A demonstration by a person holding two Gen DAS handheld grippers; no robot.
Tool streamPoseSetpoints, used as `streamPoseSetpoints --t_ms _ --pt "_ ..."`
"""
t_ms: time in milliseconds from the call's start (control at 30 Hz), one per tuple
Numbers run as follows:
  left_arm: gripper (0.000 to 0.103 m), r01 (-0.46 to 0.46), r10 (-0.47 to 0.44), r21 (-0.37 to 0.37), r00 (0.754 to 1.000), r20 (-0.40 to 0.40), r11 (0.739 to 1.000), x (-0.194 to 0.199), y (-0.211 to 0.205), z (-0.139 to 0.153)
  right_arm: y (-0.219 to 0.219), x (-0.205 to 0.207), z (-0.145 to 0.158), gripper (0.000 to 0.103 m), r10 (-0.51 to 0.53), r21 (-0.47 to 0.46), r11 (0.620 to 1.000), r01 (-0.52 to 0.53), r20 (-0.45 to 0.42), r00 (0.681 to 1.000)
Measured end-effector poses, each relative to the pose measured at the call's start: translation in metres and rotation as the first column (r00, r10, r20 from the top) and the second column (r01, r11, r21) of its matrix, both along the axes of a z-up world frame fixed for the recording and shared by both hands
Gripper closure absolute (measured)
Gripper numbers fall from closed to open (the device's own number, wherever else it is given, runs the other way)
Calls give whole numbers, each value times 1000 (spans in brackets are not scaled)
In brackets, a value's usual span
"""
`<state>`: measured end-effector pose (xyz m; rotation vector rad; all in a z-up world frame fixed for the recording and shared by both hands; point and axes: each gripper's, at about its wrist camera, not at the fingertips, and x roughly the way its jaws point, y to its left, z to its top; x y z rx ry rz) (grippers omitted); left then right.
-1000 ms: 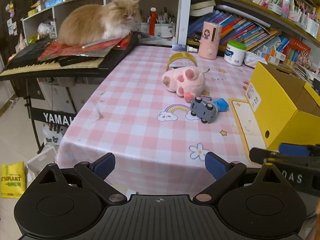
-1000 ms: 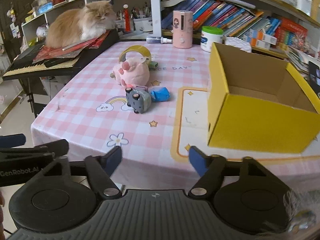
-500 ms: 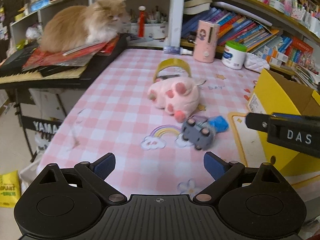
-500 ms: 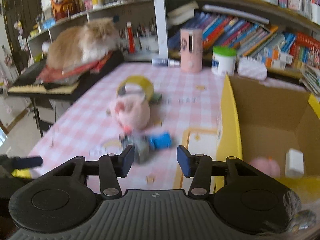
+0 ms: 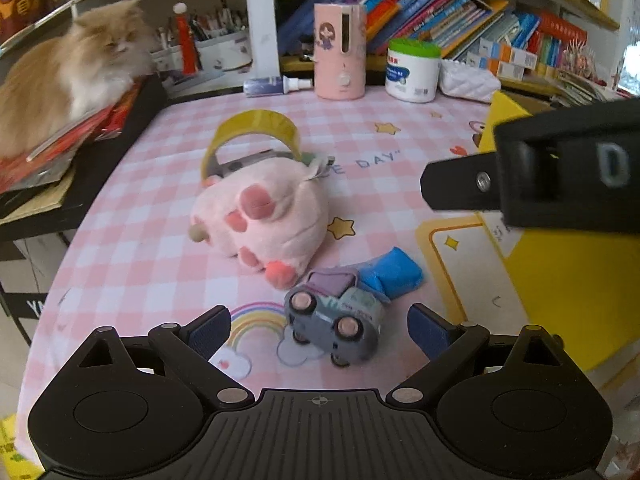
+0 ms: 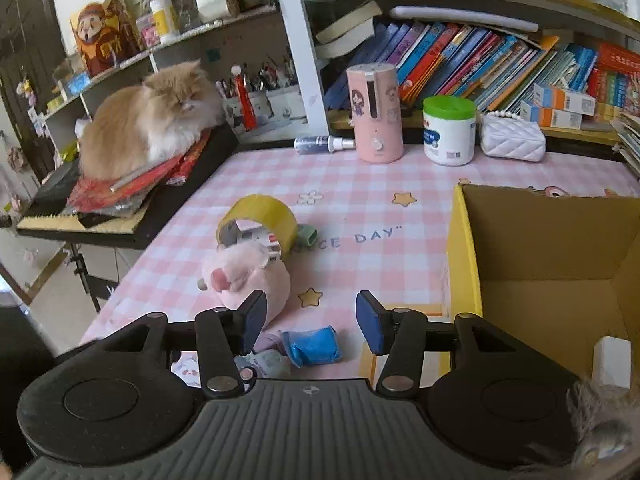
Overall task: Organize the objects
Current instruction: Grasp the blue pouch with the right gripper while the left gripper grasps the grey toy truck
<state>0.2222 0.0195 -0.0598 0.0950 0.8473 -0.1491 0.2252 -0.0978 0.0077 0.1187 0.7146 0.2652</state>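
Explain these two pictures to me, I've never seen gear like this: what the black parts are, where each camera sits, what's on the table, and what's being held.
No robot here: a person holds a two-finger gripper in each hand, and each carries a fisheye camera looking forward along its fingers. The black shape at the bottom of each picture is that gripper's own body.

The left gripper is open, with a toy car just ahead between its blue fingers. The black bar at the right of that view is the right gripper seen from the side.

The right gripper is open too, and higher up. Neither holds anything.

On the pink checked table lie a plush, a tape roll, a blue packet and a yellow box. A cat sits to the left.
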Motion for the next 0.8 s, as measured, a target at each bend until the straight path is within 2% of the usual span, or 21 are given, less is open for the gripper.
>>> streamPoseSetpoints --t_ms 100,233,267,300,400,500,567,633,733,800 --pt "11 19 -19 3 1000 -12 1000 10 -4 -7 0 9 -5 55 12 -12 1000 -13 -23 1000" --pt "23 28 -29 -11 999 -38 1000 18 -4 -13 1 18 -9 53 21 -29 999 -22 -36 999" --pt "36 38 -39 -19 998 -44 999 19 -4 -14 1 21 -11 52 22 -32 999 -24 -45 999" --pt "42 50 -51 -27 998 -47 998 18 -3 -15 1 23 -13 51 23 -34 999 -25 -54 998" --pt "42 68 -70 -50 997 -45 996 16 3 -15 3 30 -19 50 32 -30 999 -35 -83 996" --pt "42 6 -9 -72 999 -49 997 11 20 -11 10 37 -24 49 46 -28 998 -49 -108 993" --pt "42 -59 53 -91 997 -61 994 6 35 -8 16 41 -28 44 57 -40 997 -62 -122 991" --pt "42 -134 124 -129 989 -80 983 2 53 -4 24 46 -36 39 67 -70 995 -78 -145 987" --pt "42 -215 197 -222 975 -102 951 -8 76 4 37 54 -55 39 69 -111 989 -93 -198 978" --pt "42 -242 223 -256 970 -100 936 -13 84 10 43 60 -65 42 65 -132 987 -95 -215 975"
